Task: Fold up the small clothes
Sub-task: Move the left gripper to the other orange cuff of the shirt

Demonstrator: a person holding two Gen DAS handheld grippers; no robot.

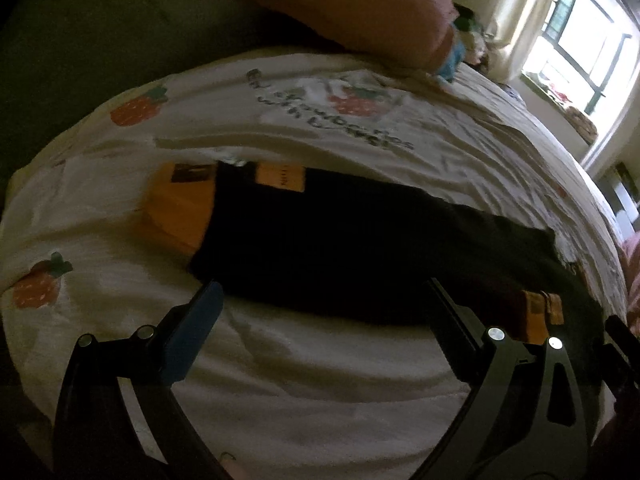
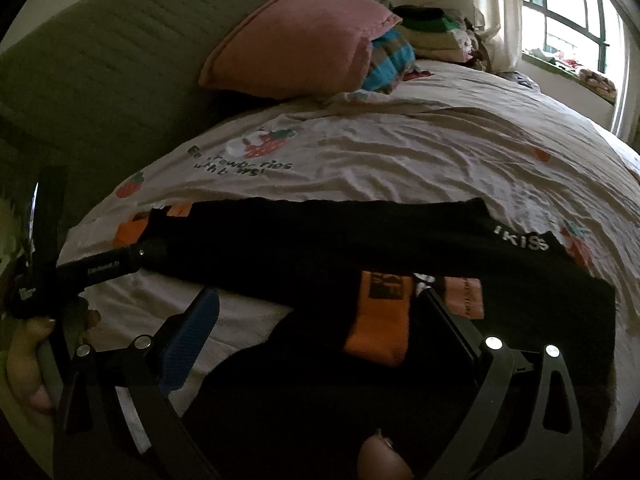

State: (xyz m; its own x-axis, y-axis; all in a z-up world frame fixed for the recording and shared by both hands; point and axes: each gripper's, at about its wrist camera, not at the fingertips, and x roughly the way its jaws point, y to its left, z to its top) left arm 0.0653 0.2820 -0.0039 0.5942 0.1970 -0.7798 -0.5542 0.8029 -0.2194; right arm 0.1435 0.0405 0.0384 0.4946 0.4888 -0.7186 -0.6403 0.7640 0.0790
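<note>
A wide bed under a cream strawberry-print sheet (image 2: 420,148) fills the room, a pink pillow (image 2: 296,40) leaning on its olive-green padded headboard (image 2: 100,60). Daylight pours through the barred window (image 2: 572,12).

Garment (image 2: 360,236) flat across bedsheet (image 2: 440,152); pillow (image 2: 296,44) behind it, against headboard (image 2: 100,60); window (image 2: 568,12) far right

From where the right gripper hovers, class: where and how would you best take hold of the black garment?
Probably the black garment is best pinched at its near edge by the orange patch, approached from the near side: it lies flat, and that edge sits between the right gripper's open fingers.
</note>
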